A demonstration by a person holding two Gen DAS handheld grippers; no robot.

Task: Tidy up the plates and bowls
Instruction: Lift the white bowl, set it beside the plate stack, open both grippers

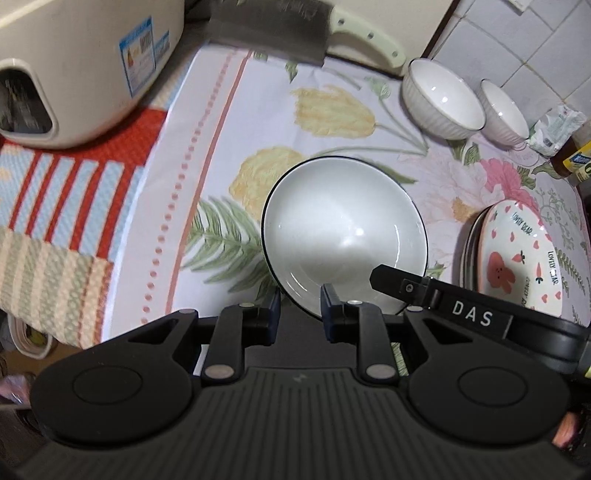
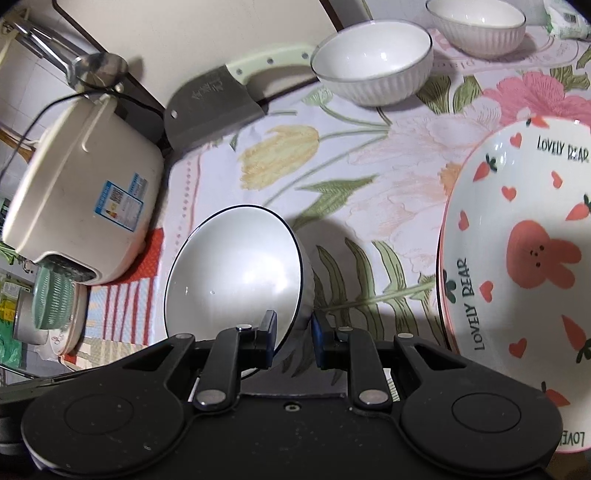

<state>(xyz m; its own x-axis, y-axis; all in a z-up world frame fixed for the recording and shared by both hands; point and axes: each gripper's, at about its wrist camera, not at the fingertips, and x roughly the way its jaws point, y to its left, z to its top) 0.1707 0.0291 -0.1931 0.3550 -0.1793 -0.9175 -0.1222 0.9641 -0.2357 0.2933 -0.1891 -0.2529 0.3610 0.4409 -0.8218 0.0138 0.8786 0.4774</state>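
Note:
A white dark-rimmed bowl (image 1: 343, 236) sits on the floral cloth, also in the right wrist view (image 2: 236, 273). My left gripper (image 1: 300, 302) is at its near rim, one finger inside and one outside, but whether it grips I cannot tell. My right gripper (image 2: 293, 328) straddles the rim and looks shut on it. The right gripper's finger shows in the left wrist view (image 1: 391, 282). Two ribbed white bowls (image 1: 441, 99) (image 1: 504, 112) stand at the back right. A stack of plates topped by a "Lovely Bear" plate (image 1: 517, 254) lies to the right, also in the right wrist view (image 2: 517, 258).
A cream rice cooker (image 1: 74, 70) stands at the left on a striped mat. A cleaver (image 1: 273, 31) with a pale handle lies at the back. A bottle (image 1: 572, 162) and a packet stand at the far right by the tiled wall.

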